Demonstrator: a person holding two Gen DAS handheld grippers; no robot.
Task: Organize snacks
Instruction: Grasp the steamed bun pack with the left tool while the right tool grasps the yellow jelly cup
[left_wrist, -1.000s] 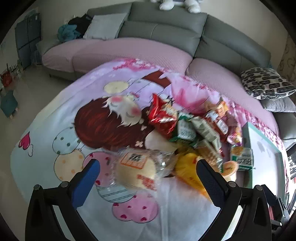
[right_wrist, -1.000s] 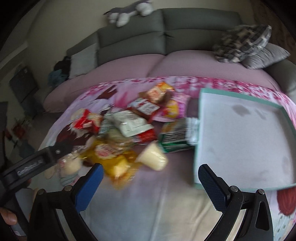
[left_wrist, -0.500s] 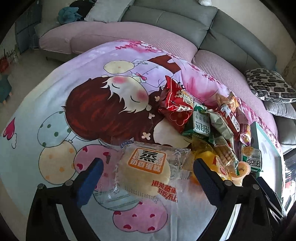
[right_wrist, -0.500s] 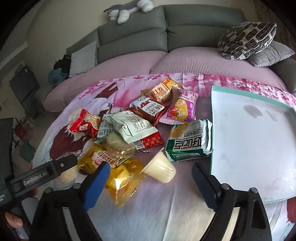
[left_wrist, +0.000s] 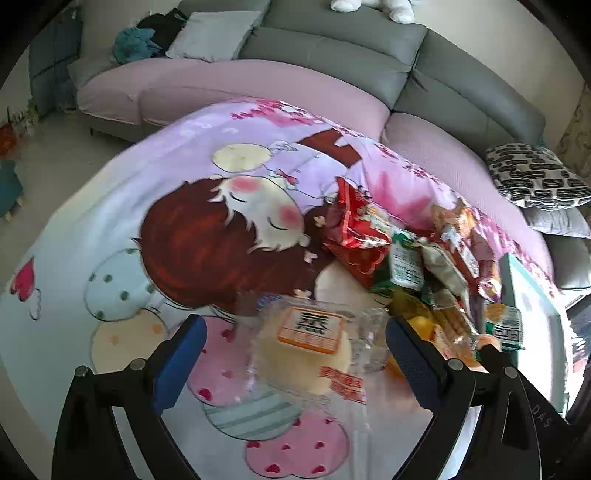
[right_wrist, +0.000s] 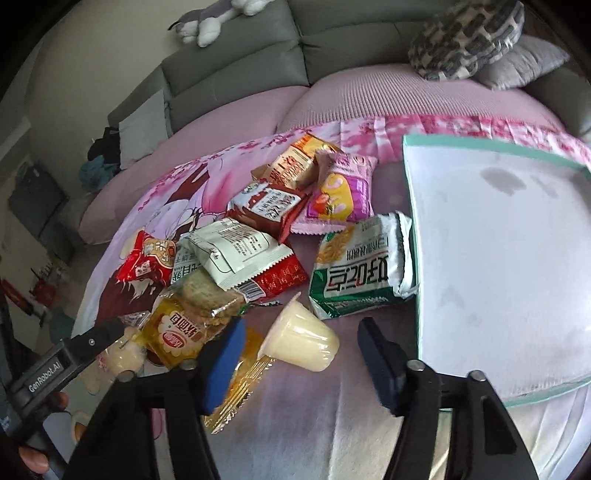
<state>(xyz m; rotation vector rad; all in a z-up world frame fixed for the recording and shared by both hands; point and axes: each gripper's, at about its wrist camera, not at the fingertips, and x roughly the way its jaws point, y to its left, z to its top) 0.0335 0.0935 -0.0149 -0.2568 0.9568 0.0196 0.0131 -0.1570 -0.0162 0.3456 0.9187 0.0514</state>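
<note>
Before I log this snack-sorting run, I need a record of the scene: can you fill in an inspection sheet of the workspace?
Surface: cartoon-print cloth covering the table.
Job's things: wrapped steamed cake lying between the left gripper's fingers; jelly cup on its side; green packet touching the tray's edge; snack pile; teal-rimmed tray, nothing in it.
Clutter: nothing seen.
Grippers: left gripper open around the cake, not touching; right gripper open around the cup.
Cables: nothing seen.
Surroundings: grey sofa, patterned cushion, plush toy.
</note>
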